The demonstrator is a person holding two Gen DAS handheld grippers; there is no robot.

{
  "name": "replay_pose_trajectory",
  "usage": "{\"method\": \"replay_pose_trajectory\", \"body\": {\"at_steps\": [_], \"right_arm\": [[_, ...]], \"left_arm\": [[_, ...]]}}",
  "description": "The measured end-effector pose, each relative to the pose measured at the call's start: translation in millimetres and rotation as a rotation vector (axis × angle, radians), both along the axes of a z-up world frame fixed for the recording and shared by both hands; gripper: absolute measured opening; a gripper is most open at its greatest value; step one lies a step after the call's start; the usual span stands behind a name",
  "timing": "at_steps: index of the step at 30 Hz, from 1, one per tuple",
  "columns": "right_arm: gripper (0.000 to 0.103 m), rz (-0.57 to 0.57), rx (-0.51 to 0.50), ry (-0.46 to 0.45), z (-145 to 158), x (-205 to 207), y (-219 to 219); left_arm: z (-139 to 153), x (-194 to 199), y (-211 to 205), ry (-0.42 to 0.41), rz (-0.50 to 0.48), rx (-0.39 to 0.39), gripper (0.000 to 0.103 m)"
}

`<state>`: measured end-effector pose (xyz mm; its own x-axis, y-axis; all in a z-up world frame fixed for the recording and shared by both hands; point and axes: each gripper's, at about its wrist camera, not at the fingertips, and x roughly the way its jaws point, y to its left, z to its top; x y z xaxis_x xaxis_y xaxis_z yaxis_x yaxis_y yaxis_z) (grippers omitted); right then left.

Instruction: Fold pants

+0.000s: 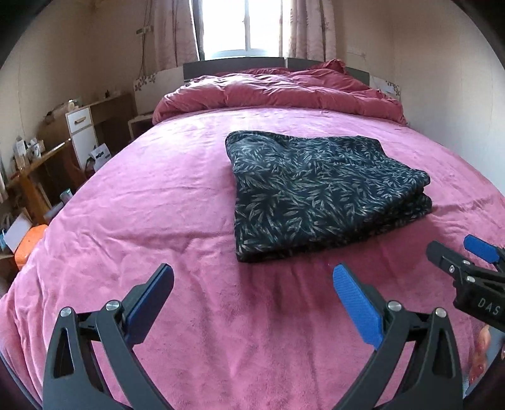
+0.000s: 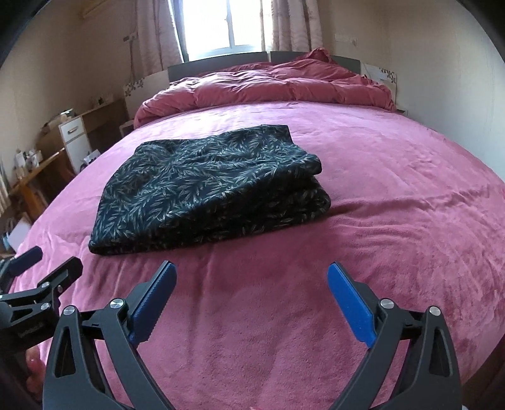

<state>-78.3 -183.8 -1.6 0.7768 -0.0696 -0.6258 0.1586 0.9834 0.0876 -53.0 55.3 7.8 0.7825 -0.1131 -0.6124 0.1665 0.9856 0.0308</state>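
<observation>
A: Nearest to us, our left gripper (image 1: 252, 280) has its blue pads (image 1: 355, 304) spread wide with only pink bedspread (image 1: 126, 202) between them, nothing held

B: Same for our right gripper (image 2: 251, 279): jaws wide apart and empty, hanging over bare cover short of the cloth. In the left view it pokes in at 4 o'clock

A: Just beyond both, the folded pants (image 1: 315, 189) lie flat on the bed, at 1 o'clock from the left camera and 11 o'clock from the right. Dark fabric, pale leaf print, stacked in several layers into a tidy rectangle

B: We'd judge the fold as good as finished. How will it handle if we need to square it?

A: Soft, light and limp, we think. The layers would slide over one another, and one pinched corner would peel the top layer open. Better to take the thick folded edge at the near side, one gripper toward each end, catching every layer

B: Farther off at 12 o'clock, the rumpled red duvet (image 2: 268, 88), then the headboard (image 2: 217, 64) and bright window (image 2: 221, 25)
</observation>
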Motion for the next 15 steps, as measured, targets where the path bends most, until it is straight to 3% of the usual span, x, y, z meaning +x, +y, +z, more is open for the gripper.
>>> {"method": "replay_pose_trajectory", "body": {"at_steps": [15], "right_arm": [[0.096,0.003,0.016,0.007,0.9,1.1,-3.9]], "left_arm": [[-5.6,-2.3,-5.3,0.015,0.000,0.000,0.101]]}}
